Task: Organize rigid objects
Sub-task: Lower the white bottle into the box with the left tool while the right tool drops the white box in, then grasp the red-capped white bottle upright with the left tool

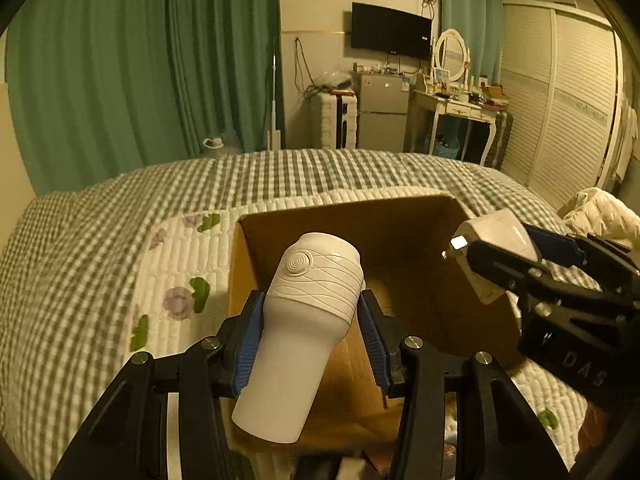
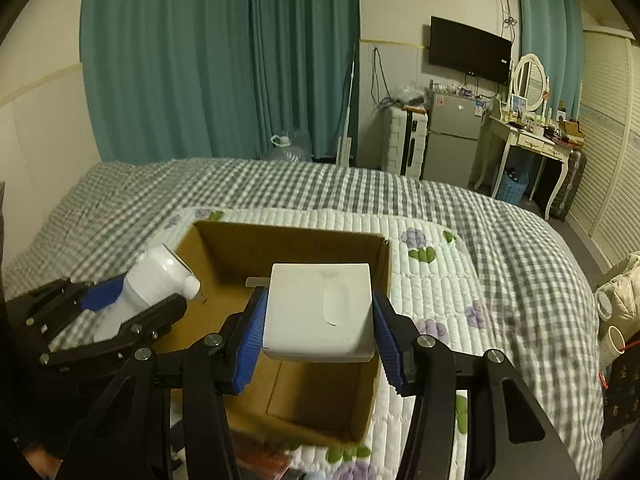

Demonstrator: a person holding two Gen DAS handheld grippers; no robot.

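Green curtains (image 2: 224, 56) hang behind a big bed (image 2: 520, 248) with a grey checked cover. On the bed lies a white quilt (image 2: 424, 280) with purple flowers, and on the quilt sits an open brown cardboard box (image 2: 292, 240).

Between the blue pads of the left gripper (image 1: 312, 320) is a white bottle (image 1: 304, 320) with swirly lines near its top. The jaws are clamped on its middle, one pad on each side. The bottle tilts, its top end pointing away from the jaws and over the box's near left edge. Past the jaws the box is open, and its brown inside is bare where it shows.

Between the blue pads of the right gripper (image 2: 318, 316) is a white square block (image 2: 320, 312). These jaws are clamped on its two sides. The block hangs over the open box, near the box's right wall. Under it the box floor shows bare.

Each gripper shows at the side in the other's view, apart, with open box between them. Beyond the box's far edge the bed cover is flat and free. Far behind the jaws stand a small fridge (image 2: 452, 136), a black screen (image 2: 470, 50) on the wall and a white dressing table (image 2: 528, 140).
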